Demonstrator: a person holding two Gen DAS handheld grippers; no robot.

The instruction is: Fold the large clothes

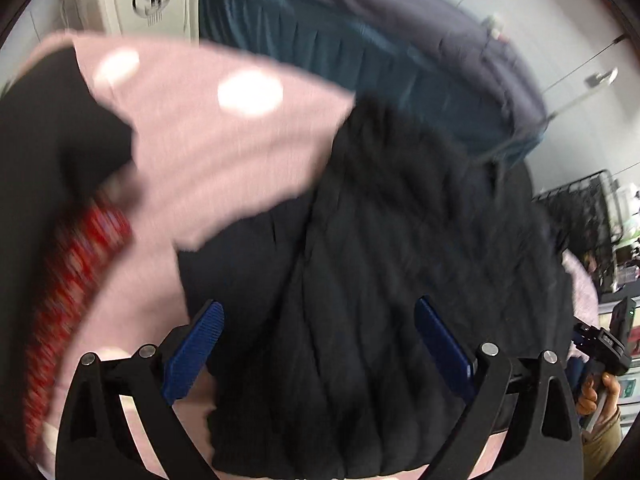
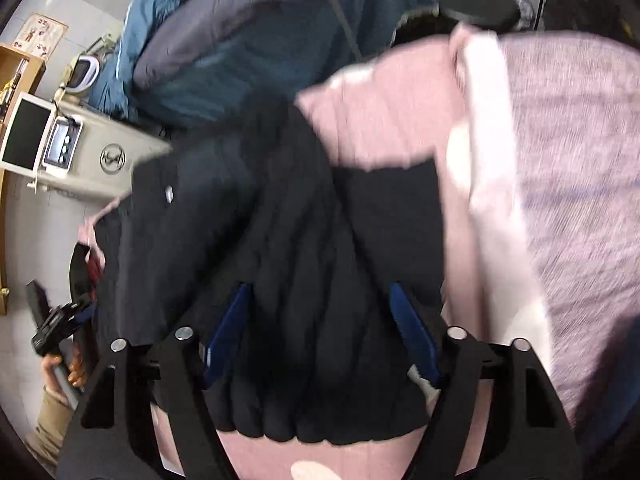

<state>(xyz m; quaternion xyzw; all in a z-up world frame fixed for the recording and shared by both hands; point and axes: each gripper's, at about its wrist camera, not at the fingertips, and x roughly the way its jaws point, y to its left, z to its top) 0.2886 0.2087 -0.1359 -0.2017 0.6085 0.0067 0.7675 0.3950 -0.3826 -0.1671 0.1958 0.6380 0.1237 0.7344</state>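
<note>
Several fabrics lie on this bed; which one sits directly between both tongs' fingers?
The black quilted garment: its stitched dark cloth fills the open gap of the left tongs and right tongs. The pink sheet lies underneath and the blue duvet beyond.

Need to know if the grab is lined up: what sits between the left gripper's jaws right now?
In the left wrist view, the black quilted jacket fills the gap between the open jaws of the left gripper, lying on the pink sheet.

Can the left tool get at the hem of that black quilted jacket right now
Probably yes. The left tool is open with the black quilted jacket directly between its fingers, nothing lying over the garment there. Its hem sits near the finger bases on the pink bedding.
</note>
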